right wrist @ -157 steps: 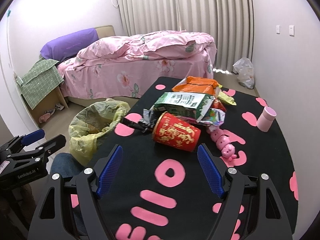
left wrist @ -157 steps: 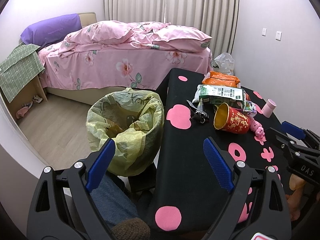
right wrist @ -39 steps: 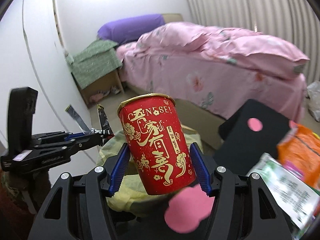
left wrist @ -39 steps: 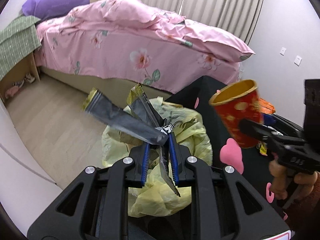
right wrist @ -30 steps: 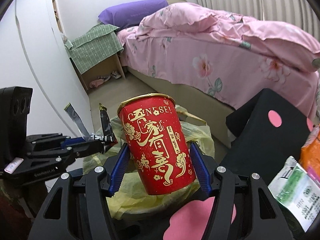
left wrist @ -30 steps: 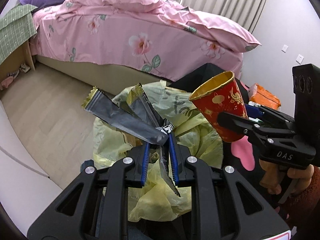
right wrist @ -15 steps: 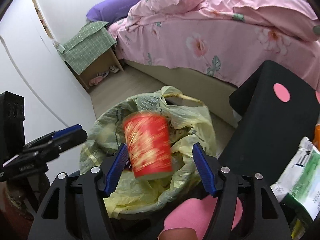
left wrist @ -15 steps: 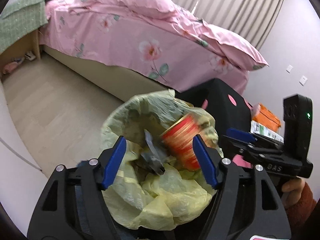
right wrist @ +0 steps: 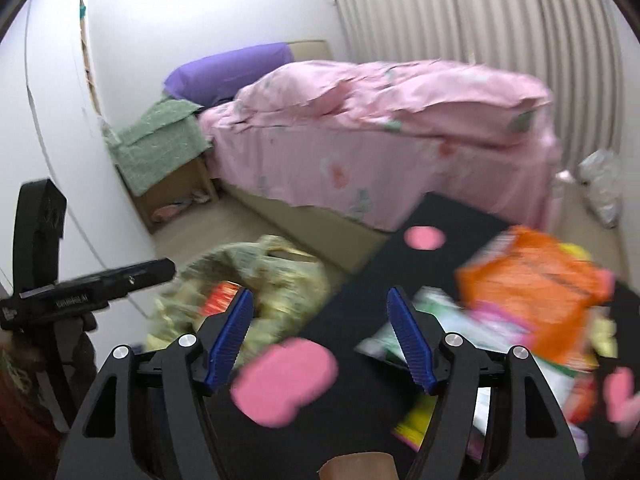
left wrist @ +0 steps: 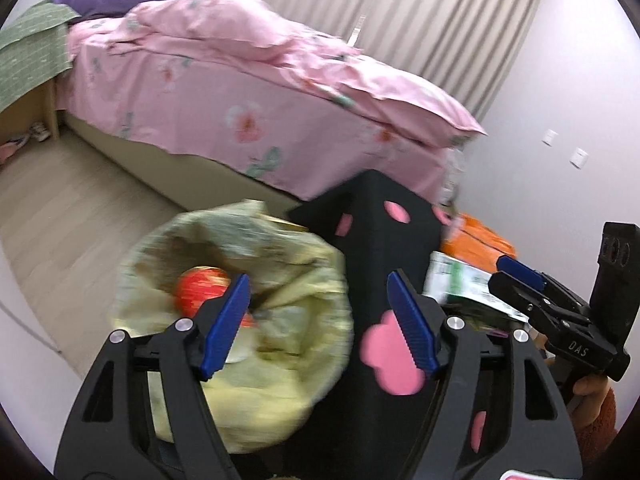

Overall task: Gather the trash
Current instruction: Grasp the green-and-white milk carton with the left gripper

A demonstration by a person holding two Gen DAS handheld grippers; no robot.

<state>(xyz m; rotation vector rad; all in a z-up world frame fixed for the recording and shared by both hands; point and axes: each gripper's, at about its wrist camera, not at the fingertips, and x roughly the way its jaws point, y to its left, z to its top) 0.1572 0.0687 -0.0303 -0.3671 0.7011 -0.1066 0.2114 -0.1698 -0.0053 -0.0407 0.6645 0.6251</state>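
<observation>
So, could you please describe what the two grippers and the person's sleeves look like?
Both grippers are matte black plastic frames with silver screws and ribbed blue finger pads. The left gripper is seen from the right wrist as a long black body with small white lettering. The right gripper carries white "DAS" lettering and an upright black block behind it. The sleeve beneath it looks reddish-brown and fuzzy.

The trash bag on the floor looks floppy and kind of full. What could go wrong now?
The yellow trash bag is soft and crumpled, with the red cup lying high inside, so later trash might slide out or miss the opening.

The orange packet and the green-and-white wrapper are heaped together on the black table; grabbing one could drag the others off the edge.

Both pictures are blurred, so aiming may be harder.
</observation>
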